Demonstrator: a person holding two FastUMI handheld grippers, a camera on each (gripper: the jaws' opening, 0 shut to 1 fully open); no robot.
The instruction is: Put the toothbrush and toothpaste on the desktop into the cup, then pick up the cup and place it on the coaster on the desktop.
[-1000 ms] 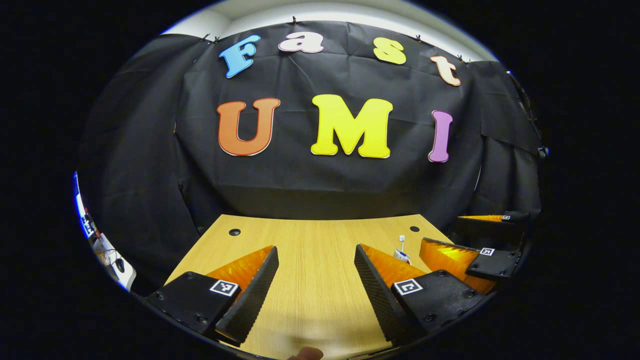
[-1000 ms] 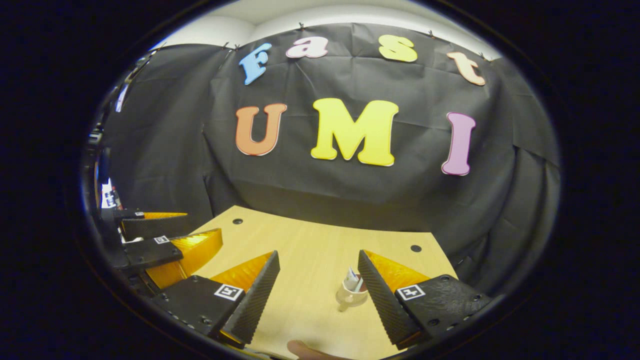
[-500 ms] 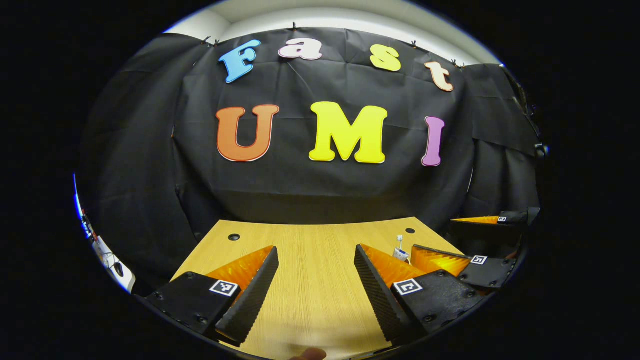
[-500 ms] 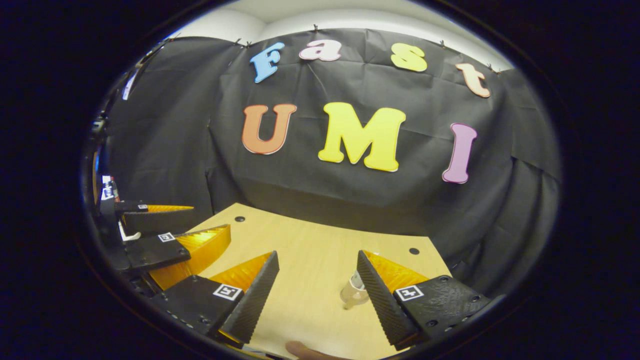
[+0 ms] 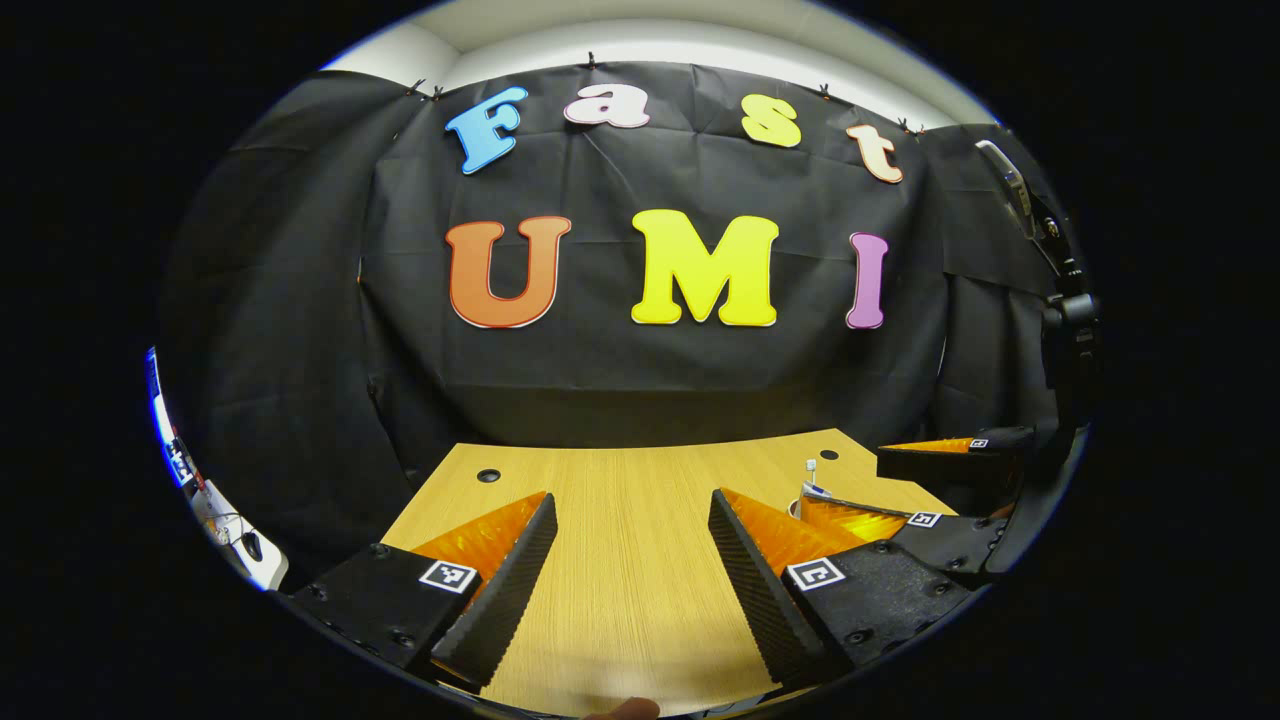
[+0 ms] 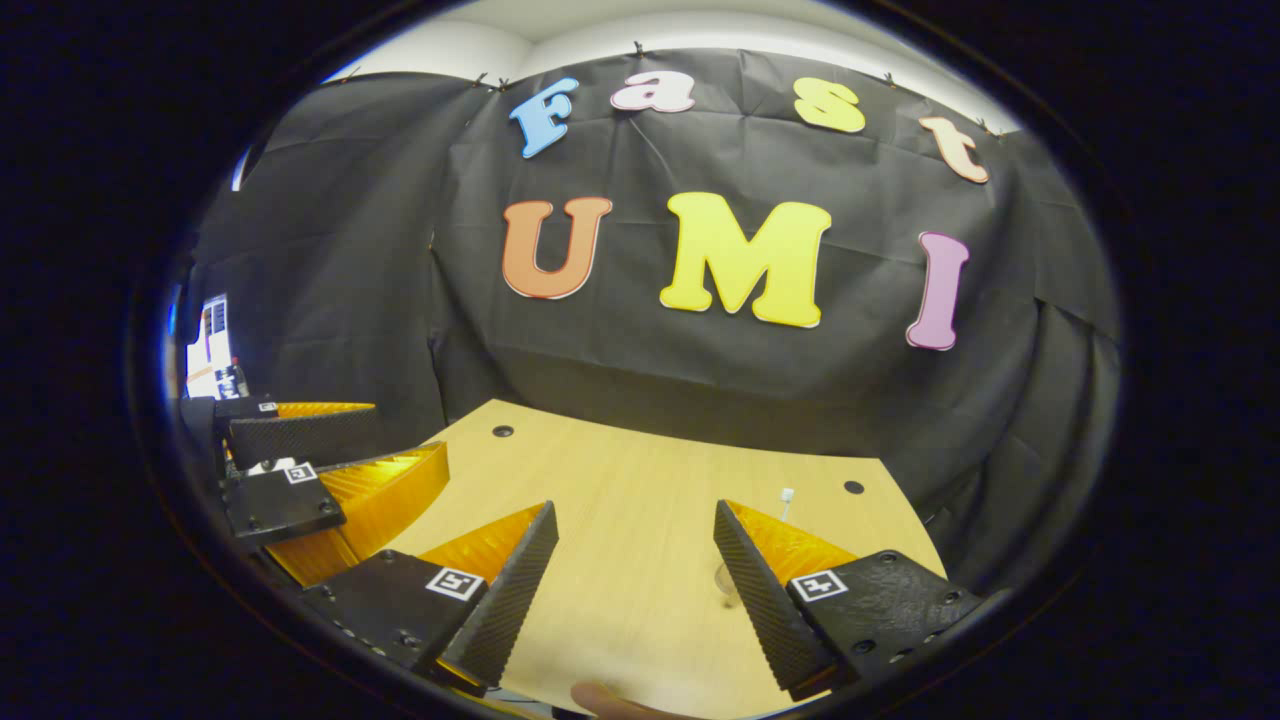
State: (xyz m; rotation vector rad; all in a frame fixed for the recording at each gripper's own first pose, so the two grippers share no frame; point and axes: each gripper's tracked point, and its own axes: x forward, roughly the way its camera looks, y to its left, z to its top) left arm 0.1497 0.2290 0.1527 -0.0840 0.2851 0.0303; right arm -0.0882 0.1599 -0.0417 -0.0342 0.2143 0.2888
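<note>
- The left gripper (image 5: 630, 560) hangs low over the desktop (image 5: 630, 480) with its fingers spread wide and nothing between them, which suits a hand that has no part in the job just now.
- The right gripper (image 6: 635, 570) is likewise spread apart and empty, held just above the wood.
- The cup (image 6: 727, 578) stands on the desktop close against the inner face of the right gripper's right-hand finger, which hides most of it.
- A toothbrush (image 6: 785, 497) pokes up behind that finger, its small white head clear; from the left gripper view the same head (image 5: 810, 466) rises beside the right gripper's fingers, so it appears to stand in the cup.
- I cannot make out the toothpaste or the coaster with certainty; a pale scrap beside the brush may be the tube.
- In my judgement the loading is done, and the open fingers are placed ready to take or leave the cup.
- The fingers are wedge-shaped: ribbed black rubber on the gripping faces, glossy translucent orange plastic behind, matte black blocks with square markers at the base.
- The desktop is pale wood-grain laminate, smooth, with round black cable holes near its far edge.
</note>
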